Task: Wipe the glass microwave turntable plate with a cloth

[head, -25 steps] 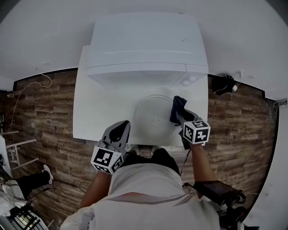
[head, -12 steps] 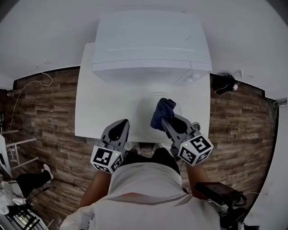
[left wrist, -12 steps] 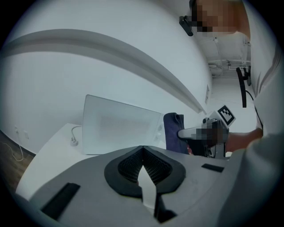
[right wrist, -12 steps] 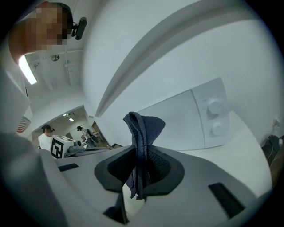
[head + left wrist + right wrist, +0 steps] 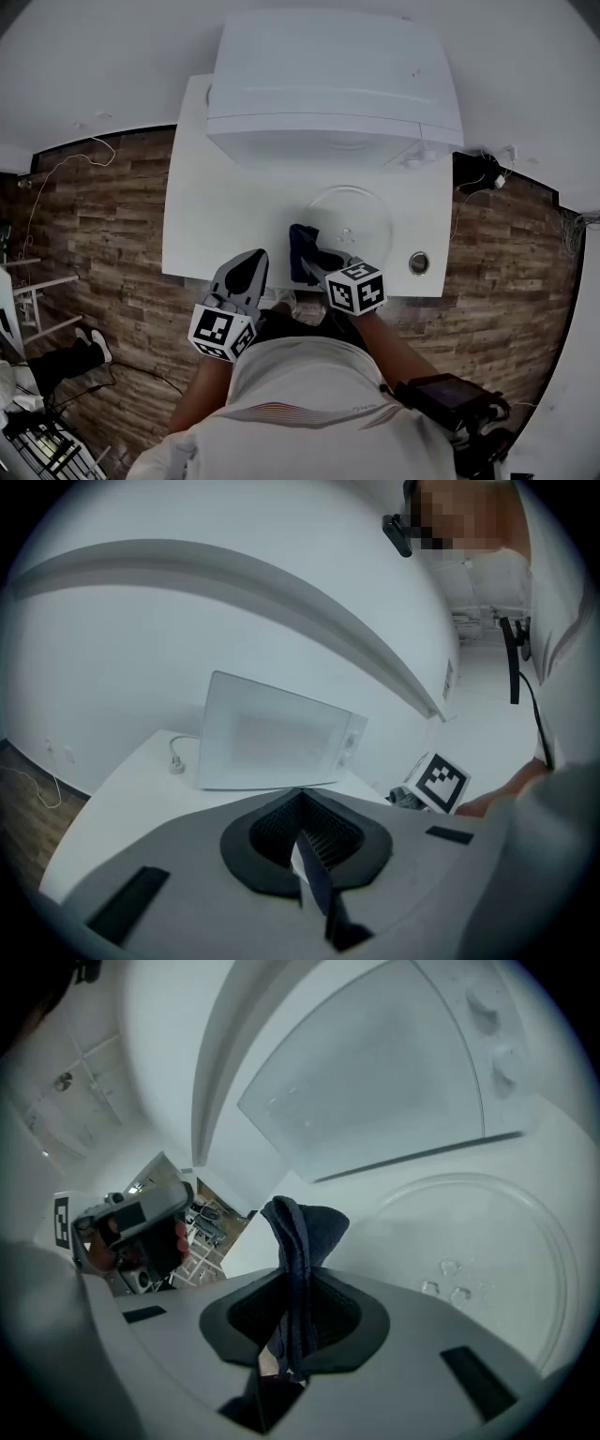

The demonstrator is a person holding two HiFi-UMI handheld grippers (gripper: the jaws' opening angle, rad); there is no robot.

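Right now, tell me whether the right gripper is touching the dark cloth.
Touching. In the right gripper view, the right gripper has its fingers shut on the dark cloth, pinching its fold.

Ahead of me a white microwave [image 5: 333, 89] stands at the back of a white table [image 5: 202, 234] on wood-plank floor [image 5: 94, 234], a small round object [image 5: 418, 262] near the table's front right corner.

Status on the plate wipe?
Left gripper shut, empty. Right gripper shut on cloth, at left rim of plate. Droplets on plate. Nothing blocking.
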